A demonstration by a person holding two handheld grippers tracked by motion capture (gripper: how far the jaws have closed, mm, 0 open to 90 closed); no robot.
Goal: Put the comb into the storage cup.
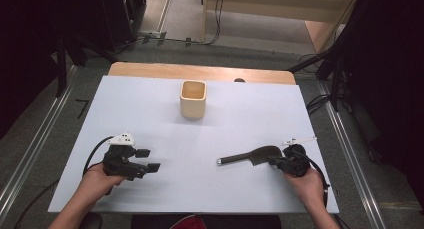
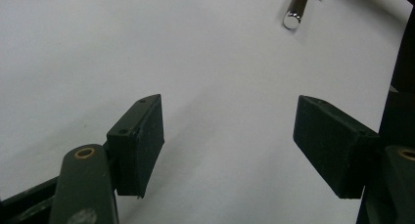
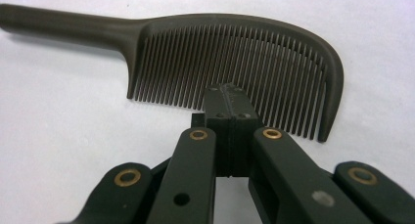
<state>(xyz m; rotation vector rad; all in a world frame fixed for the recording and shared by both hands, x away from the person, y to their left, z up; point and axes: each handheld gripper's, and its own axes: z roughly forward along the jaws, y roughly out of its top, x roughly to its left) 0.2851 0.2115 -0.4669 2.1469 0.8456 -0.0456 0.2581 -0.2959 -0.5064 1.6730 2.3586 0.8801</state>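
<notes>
A dark comb [image 1: 252, 155] lies flat on the white sheet at the right, its metal-tipped handle pointing left. In the right gripper view the comb [image 3: 235, 48] lies just beyond my right gripper [image 3: 226, 94], whose jaws are pressed together with nothing between them. Their tips overlap the teeth, and I cannot tell if they touch. On the high view the right gripper [image 1: 278, 162] sits at the comb's right end. My left gripper [image 1: 148, 159] rests at the left with its jaws wide apart and empty. The left gripper [image 2: 230, 131] looks across bare sheet toward the comb's handle tip [image 2: 293, 16].
A pale wooden cup [image 1: 193, 99] stands upright at the back middle of the white sheet [image 1: 150, 109]. The wooden table edge [image 1: 150, 69] shows beyond it. Dark stands and cables surround the table on the floor.
</notes>
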